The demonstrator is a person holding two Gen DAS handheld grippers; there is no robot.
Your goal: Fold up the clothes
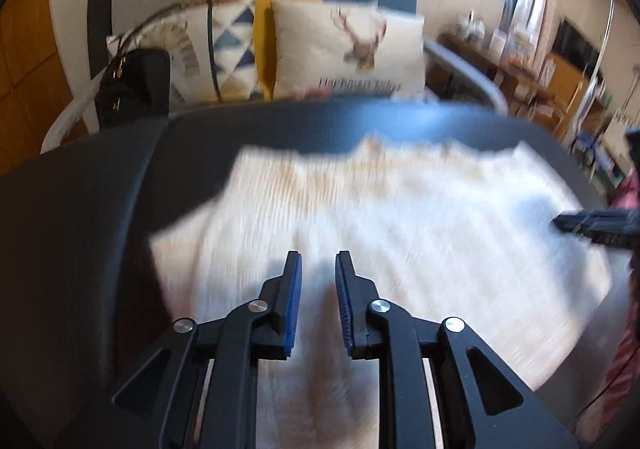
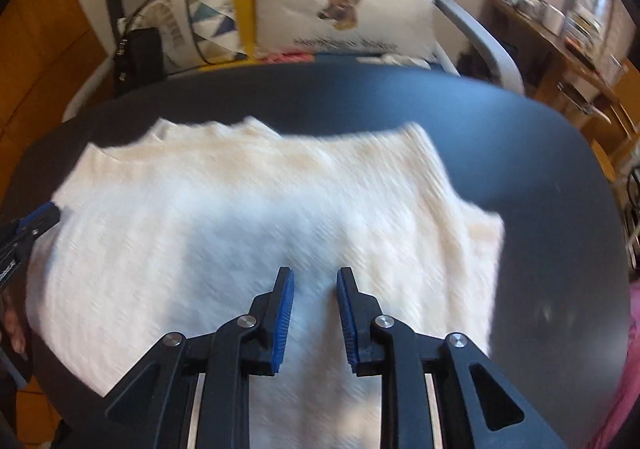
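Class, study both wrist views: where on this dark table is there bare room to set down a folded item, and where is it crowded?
Bare patches of the dark table: the strip between the white sweater and the far edge by the cushions, and the wide area right of the sweater. The middle is crowded: the sweater fills it, with the left gripper and right gripper above.

Motion blur smeared the white sweater (image 1: 380, 217) in both views; its near hem was hidden behind the gripper bodies.

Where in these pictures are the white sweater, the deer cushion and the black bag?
white sweater (image 2: 248, 209): right wrist view, middle of the knitted front.
deer cushion (image 2: 340, 5): right wrist view, on the printed deer head.
black bag (image 1: 136, 85): left wrist view, on the bag's front face.
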